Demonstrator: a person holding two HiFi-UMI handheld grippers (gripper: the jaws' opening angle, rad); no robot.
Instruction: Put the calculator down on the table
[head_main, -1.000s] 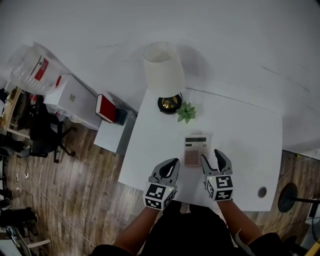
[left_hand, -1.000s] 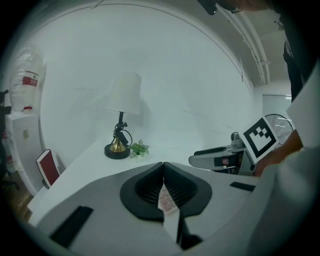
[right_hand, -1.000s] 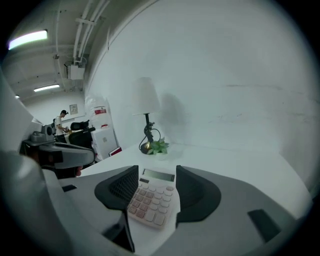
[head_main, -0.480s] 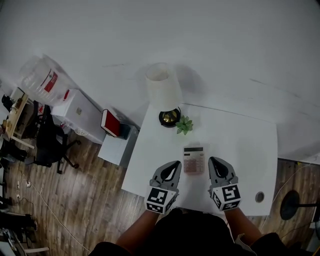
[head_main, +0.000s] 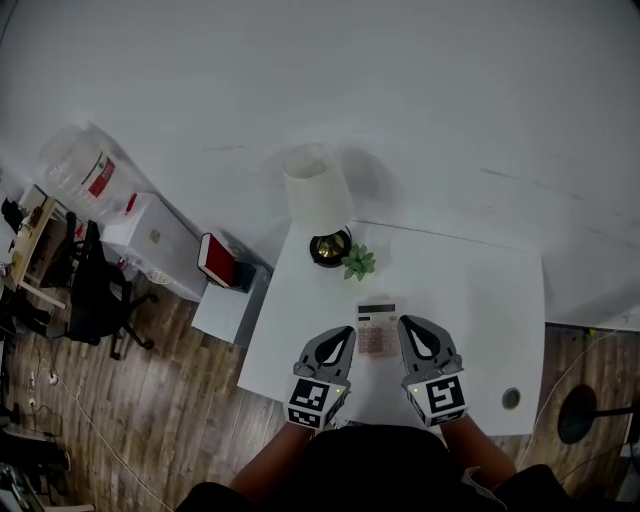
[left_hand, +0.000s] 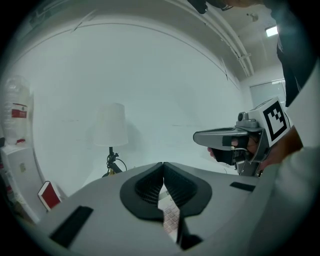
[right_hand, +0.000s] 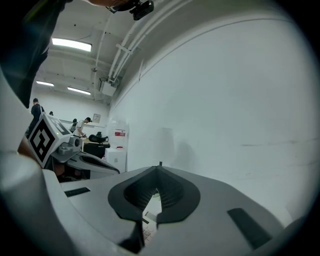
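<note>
The calculator (head_main: 376, 328) lies flat on the white table (head_main: 480, 300), display end towards the wall. My left gripper (head_main: 343, 334) hovers just left of it, jaws shut and empty. On the other side hangs my right gripper (head_main: 408, 326), also shut with nothing in it. Neither touches the calculator. In the left gripper view the shut left gripper (left_hand: 163, 165) points at the wall, with calculator keys (left_hand: 170, 220) showing below it. The right gripper view shows the closed right gripper (right_hand: 160, 166) and a bit of the calculator (right_hand: 148, 226) beneath.
A white-shaded lamp (head_main: 318, 190) and a small green plant (head_main: 358, 262) stand at the table's far left corner. A cable hole (head_main: 511, 398) is near the front right. Left of the table are a red book (head_main: 215, 258), a white box (head_main: 155, 235) and a chair (head_main: 92, 295).
The right gripper's jaws, open beside the calculator a second ago, have shut empty. Both grippers have lifted away from the table. The calculator stays lying on it.
</note>
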